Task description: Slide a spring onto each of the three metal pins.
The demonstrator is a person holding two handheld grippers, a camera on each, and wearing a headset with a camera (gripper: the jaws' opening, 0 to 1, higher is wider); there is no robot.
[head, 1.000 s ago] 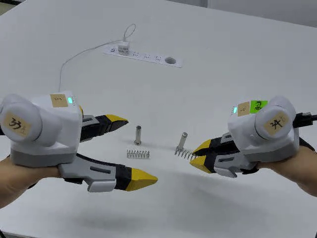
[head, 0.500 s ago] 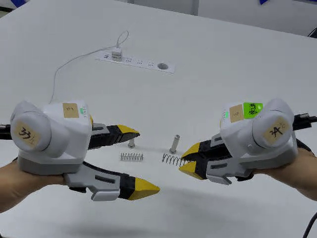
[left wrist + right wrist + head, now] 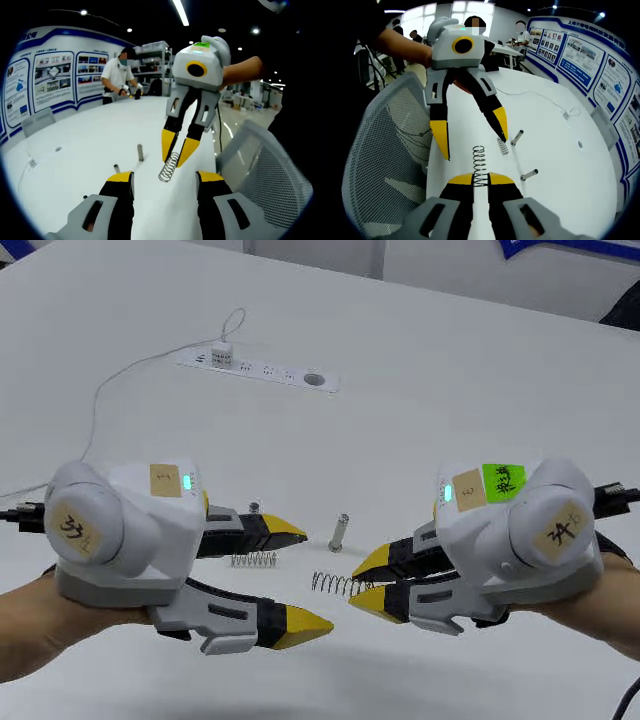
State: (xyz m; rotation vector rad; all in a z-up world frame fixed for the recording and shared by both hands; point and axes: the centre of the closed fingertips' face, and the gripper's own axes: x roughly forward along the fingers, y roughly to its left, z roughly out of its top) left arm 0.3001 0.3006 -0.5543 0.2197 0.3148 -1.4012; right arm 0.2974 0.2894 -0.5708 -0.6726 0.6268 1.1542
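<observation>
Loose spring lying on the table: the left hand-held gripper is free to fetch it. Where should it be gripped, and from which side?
Probably near one end, pinched across the coils. The loose spring lies flat on its side, so the open left hand-held gripper should come down from above, leaving the other end free for a pin.

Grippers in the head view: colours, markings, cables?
Left gripper and right gripper match: white rounded housing on a grey base, black jaws with yellow tips, a lit status light, tan handwritten labels on top and on the round end cap. The right adds a bright green sticker. A black cable leaves each at the rear.
</observation>
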